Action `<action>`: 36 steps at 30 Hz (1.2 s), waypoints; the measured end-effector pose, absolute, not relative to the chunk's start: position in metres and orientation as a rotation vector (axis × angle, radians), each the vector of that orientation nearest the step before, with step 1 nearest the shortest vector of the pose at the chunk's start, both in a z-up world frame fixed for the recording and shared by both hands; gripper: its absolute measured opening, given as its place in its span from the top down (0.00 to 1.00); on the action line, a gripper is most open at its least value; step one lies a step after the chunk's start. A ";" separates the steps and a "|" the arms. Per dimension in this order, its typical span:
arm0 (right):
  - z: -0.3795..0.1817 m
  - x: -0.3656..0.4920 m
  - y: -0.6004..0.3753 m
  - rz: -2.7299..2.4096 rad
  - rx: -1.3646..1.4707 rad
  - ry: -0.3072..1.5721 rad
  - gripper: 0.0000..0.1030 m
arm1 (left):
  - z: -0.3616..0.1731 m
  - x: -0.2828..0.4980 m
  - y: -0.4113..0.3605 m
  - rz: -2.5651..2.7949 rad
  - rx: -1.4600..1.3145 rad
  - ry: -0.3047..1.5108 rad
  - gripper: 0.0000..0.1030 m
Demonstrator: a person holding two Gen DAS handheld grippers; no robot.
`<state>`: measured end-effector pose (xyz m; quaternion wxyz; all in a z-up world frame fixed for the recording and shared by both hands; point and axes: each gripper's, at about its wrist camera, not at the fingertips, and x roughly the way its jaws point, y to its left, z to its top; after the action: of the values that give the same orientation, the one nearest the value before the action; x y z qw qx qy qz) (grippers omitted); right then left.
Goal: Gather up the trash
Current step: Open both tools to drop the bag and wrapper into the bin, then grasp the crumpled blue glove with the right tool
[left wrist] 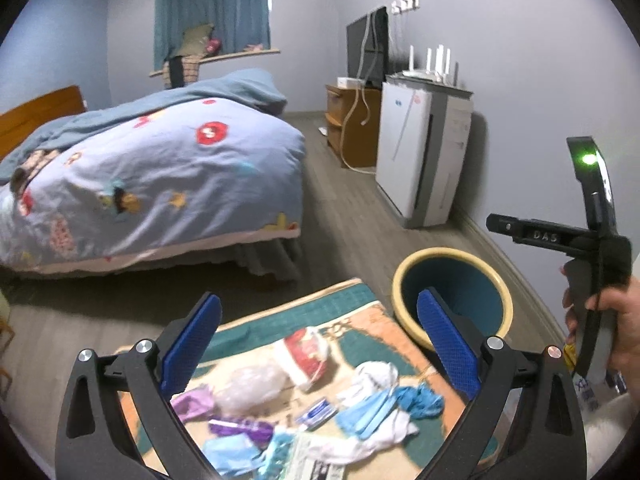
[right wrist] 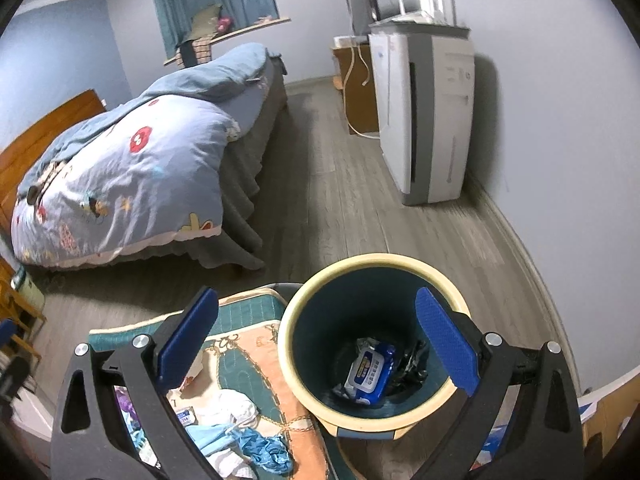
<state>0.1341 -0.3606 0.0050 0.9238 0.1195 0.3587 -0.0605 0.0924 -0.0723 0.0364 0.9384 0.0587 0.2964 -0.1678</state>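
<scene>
Round teal bin with cream rim [right wrist: 362, 420] stands on the floor just beside patterned green-and-orange mat [left wrist: 360, 320]. Mat carries loose wrappers and tissues [left wrist: 372, 392]. Blue wipes packet [right wrist: 372, 372] lies inside bin. Left gripper [left wrist: 318, 354] spread over mat, holding nothing; right gripper [right wrist: 316, 352] spread above bin, holding nothing.

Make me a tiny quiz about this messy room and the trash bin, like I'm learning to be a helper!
1. True or false: the trash bin already has a blue wipes packet lying in it.
2. Which claw is above the bin's opening? A) left claw B) right claw
3. Fill in: the trash pile lies on a patterned ____ beside the bin.

Key: 1 true. 2 B; it is open and holds nothing, while the open left claw is over the pile. 3 mat.
</scene>
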 end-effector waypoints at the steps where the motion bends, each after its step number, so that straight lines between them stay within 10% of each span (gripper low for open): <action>1: 0.006 0.131 -0.356 -0.126 0.230 0.734 0.06 | 0.035 0.087 -0.063 -0.335 0.113 0.599 0.05; 36: -0.079 0.104 -0.262 -0.013 0.292 0.955 0.06 | -0.027 0.077 0.023 -0.188 0.118 0.721 0.05</action>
<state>0.1037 -0.2622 -0.0785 0.8780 0.1400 0.4577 -0.0063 0.0775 0.0228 -0.0266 0.9297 0.0574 0.3521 -0.0916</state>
